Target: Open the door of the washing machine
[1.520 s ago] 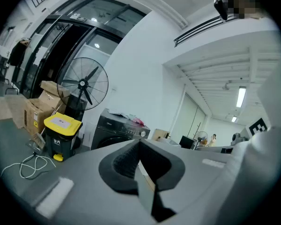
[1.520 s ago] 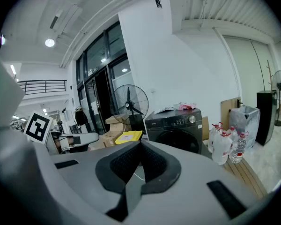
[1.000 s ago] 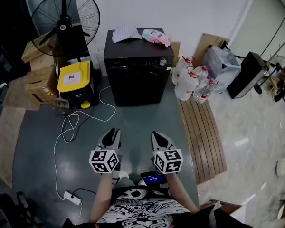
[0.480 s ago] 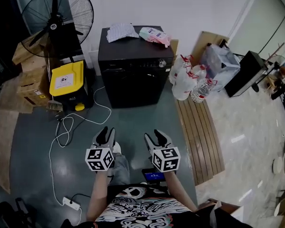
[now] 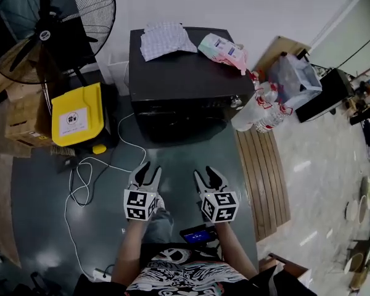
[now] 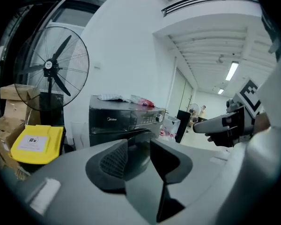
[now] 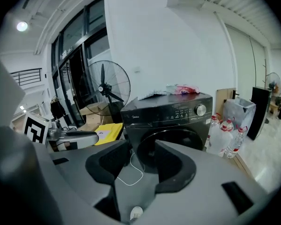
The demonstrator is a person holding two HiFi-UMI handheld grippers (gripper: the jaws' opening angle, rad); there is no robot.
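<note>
The black front-loading washing machine stands against the white wall, and its round door is shut. Its front also fills the middle of the left gripper view. My left gripper and right gripper hover side by side over the grey floor, a short way in front of the machine and touching nothing. The left jaws are opening and the right jaws are closing a little; both stand apart with nothing between them.
A folded cloth and a pink package lie on the machine's top. A big fan, a yellow box and a white cable are at the left. Water bottles and a wooden board are at the right.
The person and both grippers have moved forward toward the washing machine, which now looms larger. Both pairs of jaws stand wider apart than a second ago.
</note>
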